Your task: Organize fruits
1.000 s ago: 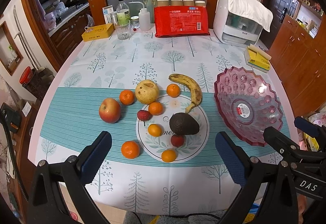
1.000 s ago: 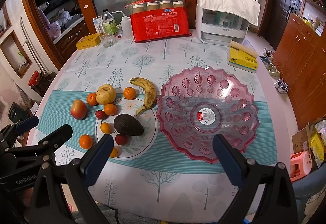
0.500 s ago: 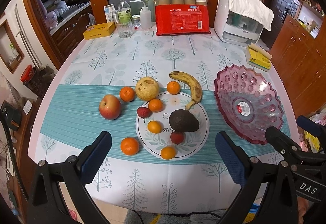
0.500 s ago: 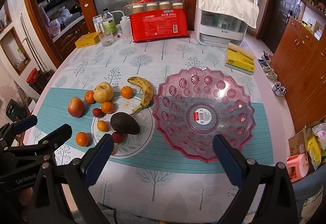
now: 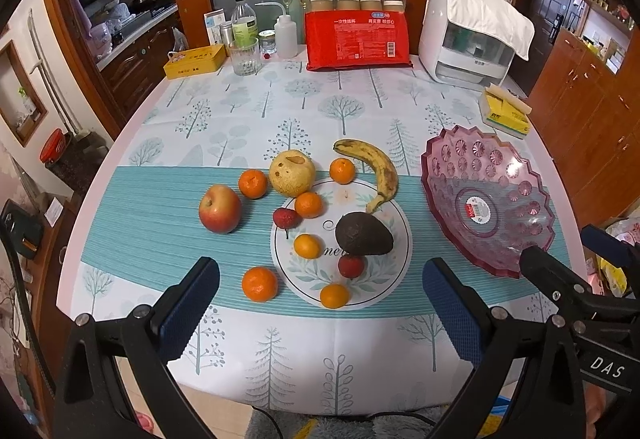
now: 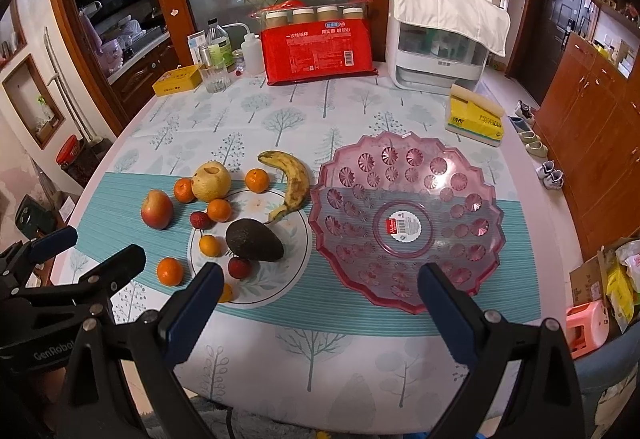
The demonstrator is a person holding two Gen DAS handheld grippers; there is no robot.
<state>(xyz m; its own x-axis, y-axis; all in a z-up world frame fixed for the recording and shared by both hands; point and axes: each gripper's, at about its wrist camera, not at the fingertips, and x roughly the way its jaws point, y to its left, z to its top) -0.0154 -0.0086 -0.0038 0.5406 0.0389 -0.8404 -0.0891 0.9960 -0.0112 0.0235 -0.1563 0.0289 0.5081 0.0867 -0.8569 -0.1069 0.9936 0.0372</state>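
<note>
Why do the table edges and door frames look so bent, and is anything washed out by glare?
Left wrist view: fisheye bowing, black corners, sharp focus on the dark avocado. Right wrist view: same curving, with a soft sheen on the pink scalloped glass bowl and bright window light behind; nothing is washed out.

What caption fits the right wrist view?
Open right gripper above table edge, facing empty pink bowl beside scattered fruit.

Clutter along the table's far edge

A red package (image 5: 357, 41) stands at top centre, a white appliance (image 5: 470, 39) to its right, a yellow tin (image 5: 195, 61), glass (image 5: 244, 56) and bottles (image 5: 245, 24) upper left, yellow tissue pack (image 6: 475, 121) right.
</note>
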